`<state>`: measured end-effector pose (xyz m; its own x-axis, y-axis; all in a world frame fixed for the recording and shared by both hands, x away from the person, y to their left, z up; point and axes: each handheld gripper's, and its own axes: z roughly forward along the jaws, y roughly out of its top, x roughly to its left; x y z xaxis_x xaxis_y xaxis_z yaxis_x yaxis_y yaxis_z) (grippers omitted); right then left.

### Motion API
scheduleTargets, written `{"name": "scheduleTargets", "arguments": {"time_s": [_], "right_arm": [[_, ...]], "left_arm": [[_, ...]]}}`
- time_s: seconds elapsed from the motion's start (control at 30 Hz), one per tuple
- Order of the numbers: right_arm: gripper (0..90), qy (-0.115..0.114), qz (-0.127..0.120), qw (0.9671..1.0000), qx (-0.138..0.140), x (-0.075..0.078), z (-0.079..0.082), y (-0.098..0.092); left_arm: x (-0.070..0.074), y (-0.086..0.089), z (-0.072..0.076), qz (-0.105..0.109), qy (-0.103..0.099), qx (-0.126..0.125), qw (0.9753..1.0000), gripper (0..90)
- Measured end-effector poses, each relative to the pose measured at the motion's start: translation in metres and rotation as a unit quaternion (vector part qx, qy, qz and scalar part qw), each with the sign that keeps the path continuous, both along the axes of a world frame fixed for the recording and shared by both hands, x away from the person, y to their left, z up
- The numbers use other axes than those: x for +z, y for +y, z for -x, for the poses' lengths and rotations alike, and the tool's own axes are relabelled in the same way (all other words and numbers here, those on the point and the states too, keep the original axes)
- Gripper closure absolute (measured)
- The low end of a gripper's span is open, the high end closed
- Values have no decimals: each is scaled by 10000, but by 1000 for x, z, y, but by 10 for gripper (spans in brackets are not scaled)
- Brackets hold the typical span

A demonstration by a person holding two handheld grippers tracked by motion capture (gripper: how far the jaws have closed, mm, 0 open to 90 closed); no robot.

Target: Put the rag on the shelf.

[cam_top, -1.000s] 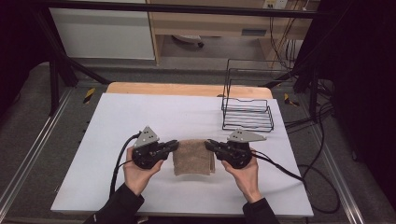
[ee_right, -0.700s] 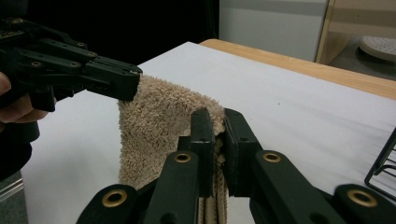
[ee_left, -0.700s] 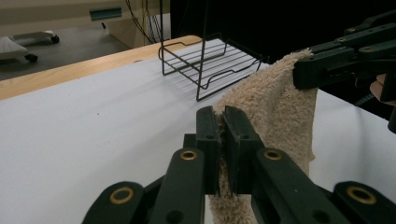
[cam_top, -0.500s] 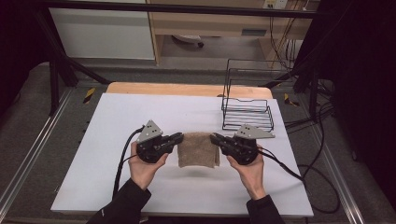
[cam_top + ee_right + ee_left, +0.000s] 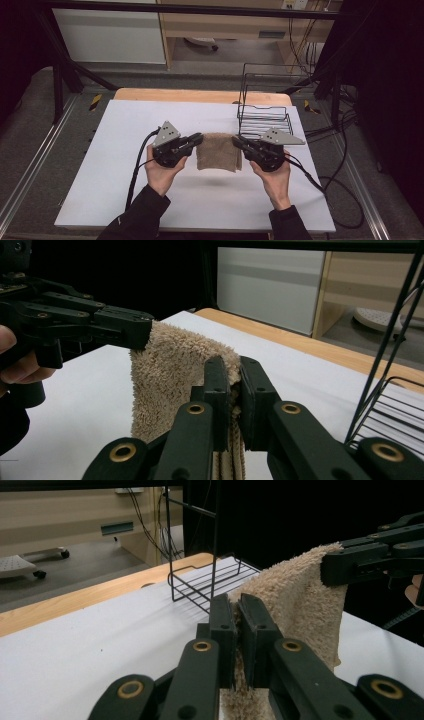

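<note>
A black wire rack [image 5: 263, 117] stands at the far right of the white table [image 5: 125, 130], and there is nothing in it. A brown towel [image 5: 218, 151] hangs in the air over the middle of the table, in front of the rack and a little to its left. The towel is stretched between the two grippers, and its lower part hangs down freely. The left gripper [image 5: 196, 140] pinches the towel's top left corner, with its jaws closed tight on the cloth. The right gripper [image 5: 237, 142] pinches the top right corner the same way, jaws squeezed on the towel. In the left gripper view, the fluffy cloth sits between the two black jaws and runs up and across to the other gripper. In the right gripper view, the towel is folded over at the jaws and hangs down below them. The person's hands [image 5: 162, 172] hold the grippers from the near side of the table, one at each side of the towel.
</note>
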<state>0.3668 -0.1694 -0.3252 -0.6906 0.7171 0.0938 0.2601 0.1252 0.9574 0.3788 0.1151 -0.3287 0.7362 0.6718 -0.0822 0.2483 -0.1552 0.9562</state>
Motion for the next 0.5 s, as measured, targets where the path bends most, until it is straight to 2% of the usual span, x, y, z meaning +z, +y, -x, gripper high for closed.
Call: {"name": "scheduleTargets", "arguments": {"time_s": [0.5], "right_arm": [[841,-302,-18,9993,-237,17,-2,-15]], "left_arm": [[18,-19,-12,163,-234,-80,9996,849]]}}
